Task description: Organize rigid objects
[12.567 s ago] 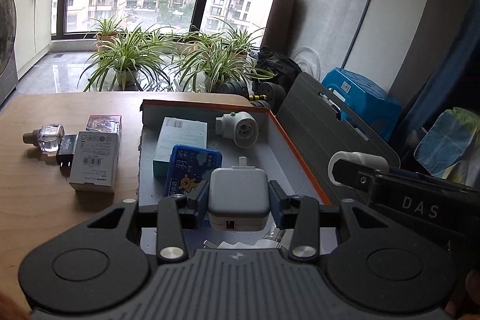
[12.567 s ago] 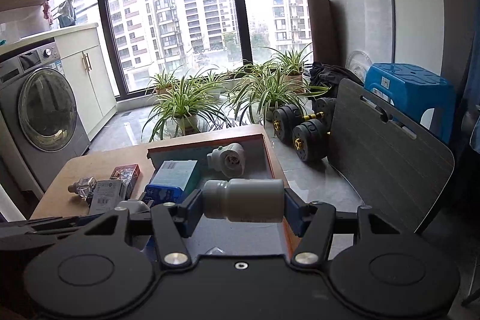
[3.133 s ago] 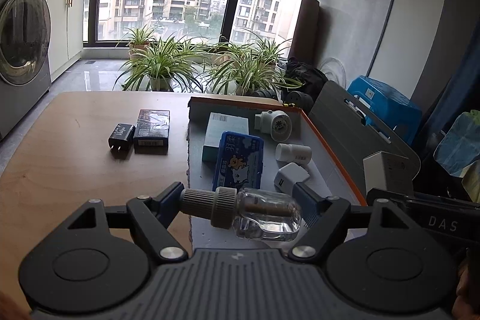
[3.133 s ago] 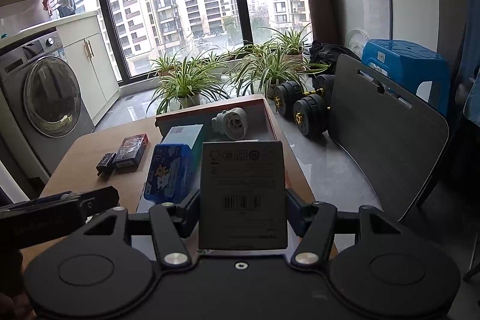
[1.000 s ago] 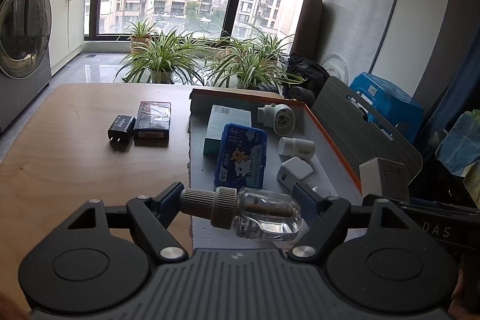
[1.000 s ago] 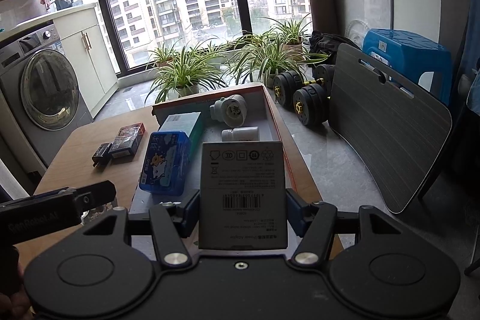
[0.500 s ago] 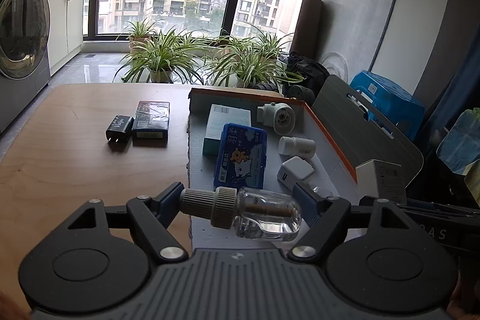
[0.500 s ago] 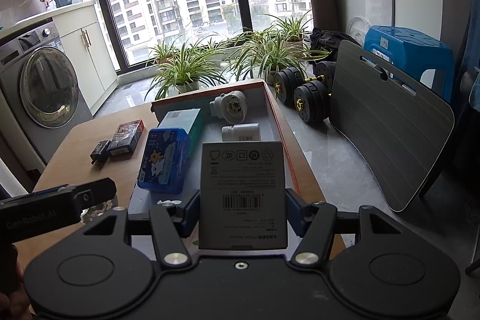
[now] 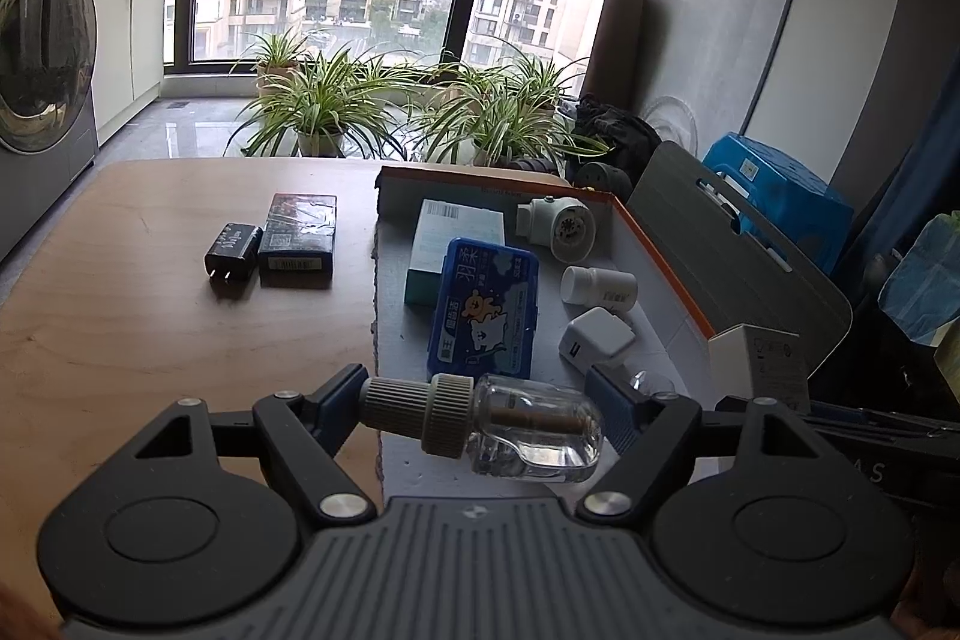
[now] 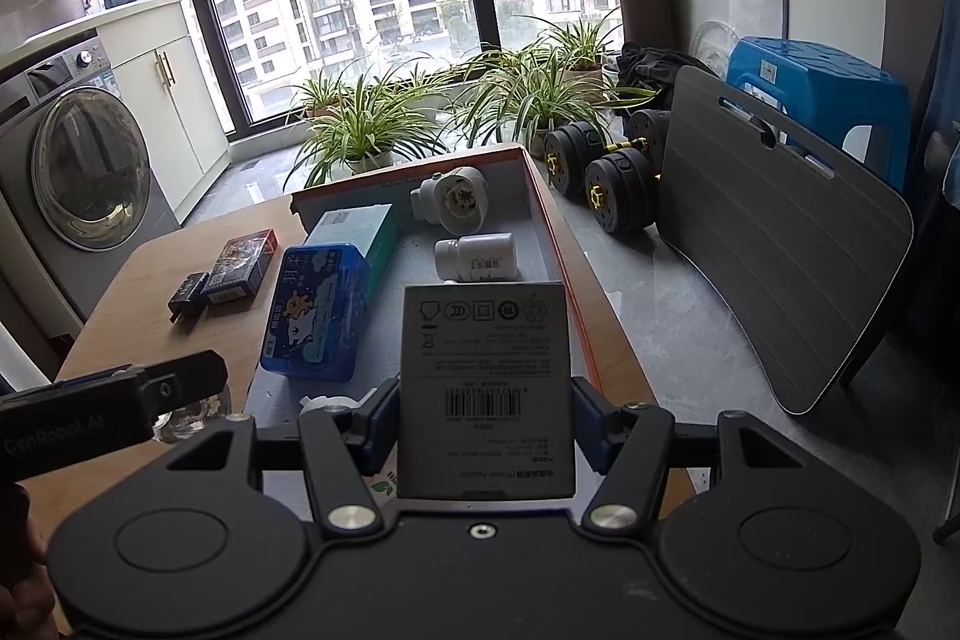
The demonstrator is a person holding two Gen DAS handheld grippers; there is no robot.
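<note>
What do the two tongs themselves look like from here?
Both are matte black linkage frames with round discs, silver pivot screws and blue pads. The left tongs have a ribbed grey base; in the right view their side reads "GenRobot.AI". The right tongs have a smooth black base; their side shows "AS".

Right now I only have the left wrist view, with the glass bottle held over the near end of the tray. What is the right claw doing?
Observer: The right claw is shut on a grey box, with the barcode face toward its camera.
Operator: Where is it over the tray?
Observer: It is over the near right part of the tray. The white pill bottle shows just beyond the box's top edge.
Operator: Is there anything on the floor on that side?
Observer: Black dumbbells lie on the floor, just right of the tray's far end.
</note>
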